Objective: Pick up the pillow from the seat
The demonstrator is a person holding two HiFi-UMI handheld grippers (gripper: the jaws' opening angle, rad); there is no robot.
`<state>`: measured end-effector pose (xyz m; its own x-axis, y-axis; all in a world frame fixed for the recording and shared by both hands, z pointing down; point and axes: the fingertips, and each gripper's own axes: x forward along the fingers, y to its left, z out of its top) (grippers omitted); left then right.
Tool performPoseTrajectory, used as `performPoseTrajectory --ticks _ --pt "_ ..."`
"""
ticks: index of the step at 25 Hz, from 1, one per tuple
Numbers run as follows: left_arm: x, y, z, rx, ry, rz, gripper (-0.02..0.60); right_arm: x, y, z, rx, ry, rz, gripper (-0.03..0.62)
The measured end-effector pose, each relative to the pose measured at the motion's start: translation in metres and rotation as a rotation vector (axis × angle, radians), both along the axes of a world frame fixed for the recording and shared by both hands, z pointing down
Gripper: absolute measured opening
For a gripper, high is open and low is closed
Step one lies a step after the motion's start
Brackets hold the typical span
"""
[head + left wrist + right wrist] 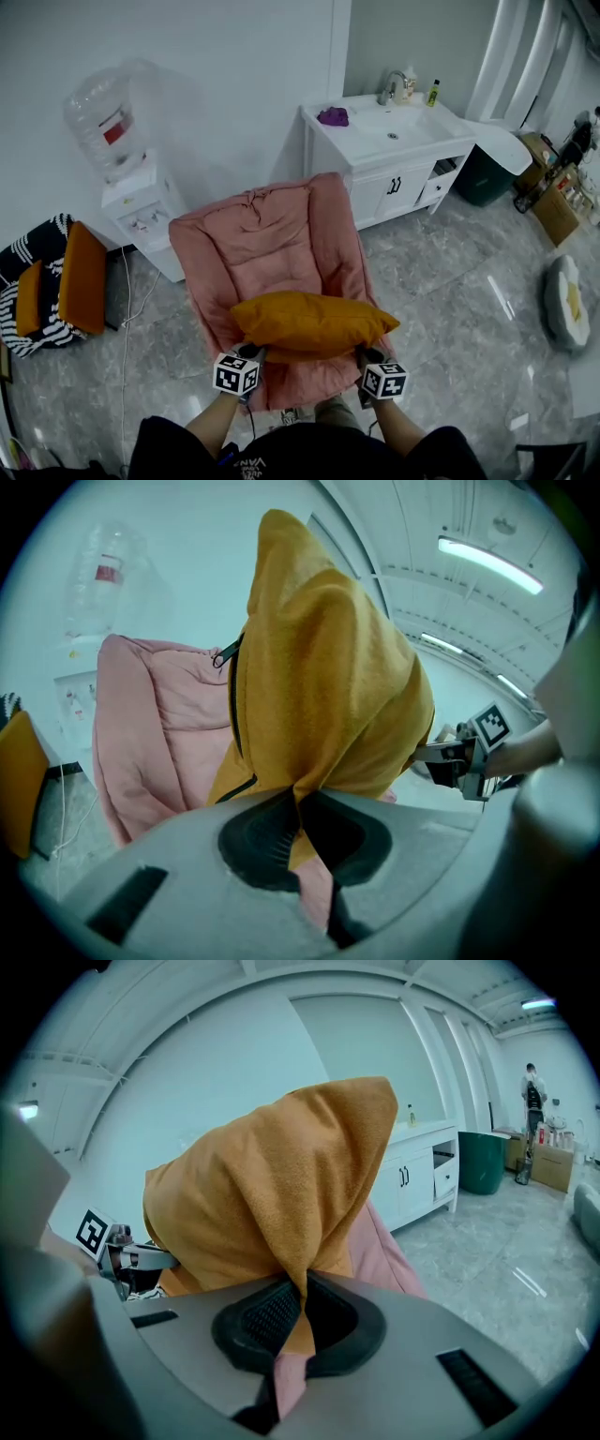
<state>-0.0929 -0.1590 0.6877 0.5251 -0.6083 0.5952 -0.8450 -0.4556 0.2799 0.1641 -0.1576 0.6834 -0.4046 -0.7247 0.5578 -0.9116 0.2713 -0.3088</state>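
Left gripper and right gripper are each clamped on a near corner of the orange pillow, with fabric pinched between the closed jaws. The pillow hangs between them over the front of the pink seat; whether its far edge touches the cushion I cannot tell. The lift itself looks to be in hand. Next, both hands should rise evenly and draw toward the person. A water dispenser stands left of the seat and a sink cabinet behind it, neither in the way.
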Motion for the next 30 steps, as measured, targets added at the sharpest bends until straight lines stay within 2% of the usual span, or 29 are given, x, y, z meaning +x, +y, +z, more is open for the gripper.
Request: performPoseTrajectory --ticks 4,9,16,30 --pt "-0.005 0.004 -0.02 0.044 0.005 0.013 0.021 -0.005 0.008 -0.032 0.076 -0.009 0.009 0.009" --pt "-0.011 0.002 -0.049 0.105 0.054 0.004 0.021 -0.012 0.012 -0.074 0.174 -0.028 0.023 0.009" --pt "-0.003 0.006 -0.115 0.261 0.086 0.074 0.021 -0.005 0.016 -0.147 0.311 -0.049 0.073 0.009" --pt "-0.015 0.019 -0.237 0.508 0.136 0.1 0.021 -0.016 0.036 -0.271 0.551 -0.135 0.057 0.011"
